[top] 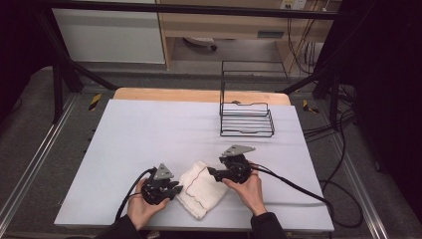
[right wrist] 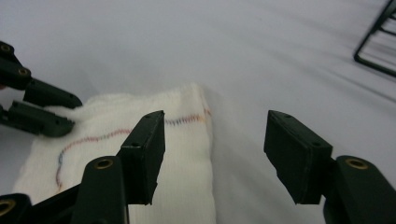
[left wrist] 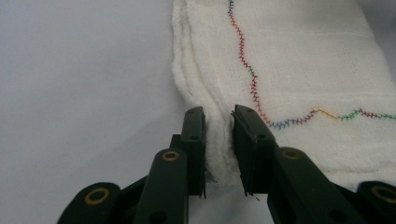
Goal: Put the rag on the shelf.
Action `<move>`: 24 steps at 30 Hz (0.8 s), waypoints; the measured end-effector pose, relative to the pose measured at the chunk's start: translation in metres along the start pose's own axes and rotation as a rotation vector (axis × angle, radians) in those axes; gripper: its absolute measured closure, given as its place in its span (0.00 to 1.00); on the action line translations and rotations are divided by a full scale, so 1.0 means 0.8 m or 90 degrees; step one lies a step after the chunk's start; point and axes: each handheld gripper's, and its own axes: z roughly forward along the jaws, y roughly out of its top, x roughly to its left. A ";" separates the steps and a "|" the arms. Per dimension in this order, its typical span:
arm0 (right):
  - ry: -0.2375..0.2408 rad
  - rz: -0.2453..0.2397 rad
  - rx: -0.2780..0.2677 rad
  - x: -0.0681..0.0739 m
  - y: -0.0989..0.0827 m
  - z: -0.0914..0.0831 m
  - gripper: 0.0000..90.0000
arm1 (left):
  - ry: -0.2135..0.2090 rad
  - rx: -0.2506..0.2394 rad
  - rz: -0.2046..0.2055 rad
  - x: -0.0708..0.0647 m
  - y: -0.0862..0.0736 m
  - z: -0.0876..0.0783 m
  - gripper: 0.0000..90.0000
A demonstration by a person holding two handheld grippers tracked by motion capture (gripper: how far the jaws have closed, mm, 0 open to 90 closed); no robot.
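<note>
Left gripper (top: 175, 189) pinching the folded white cloth (top: 201, 188), right gripper (top: 211, 172) spread above it.

From my seat I see the folded white woven cloth with its wavy multicoloured stitched line lying on the pale grey table sheet (top: 149, 134), near the front edge, between my two tools. In the left gripper view my left gripper (left wrist: 218, 128) is clamped on the cloth's (left wrist: 303, 70) thick layered edge, both black pads pressing the bunched fabric. In the right gripper view my right gripper (right wrist: 215, 135) stands well apart at the jaws and grasps nothing; one jaw hangs over the cloth (right wrist: 182, 154), the other over bare sheet, and I cannot tell whether either touches. A black wire rack (top: 246, 119) sits well apart at the far right.
</note>
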 end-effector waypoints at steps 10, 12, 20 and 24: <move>-0.010 0.086 0.039 -0.004 -0.063 -0.026 0.58 | 0.000 0.000 -0.005 0.000 0.000 0.000 0.82; -0.007 0.108 0.042 -0.003 -0.065 -0.024 0.65 | 0.000 -0.001 -0.005 0.000 -0.001 0.000 0.82; 0.013 0.158 0.038 0.005 -0.070 -0.021 0.84 | -0.006 -0.002 -0.012 0.002 -0.001 0.000 0.82; 0.022 0.166 0.042 0.003 -0.068 -0.021 0.92 | -0.006 0.000 -0.015 0.002 0.000 -0.001 0.84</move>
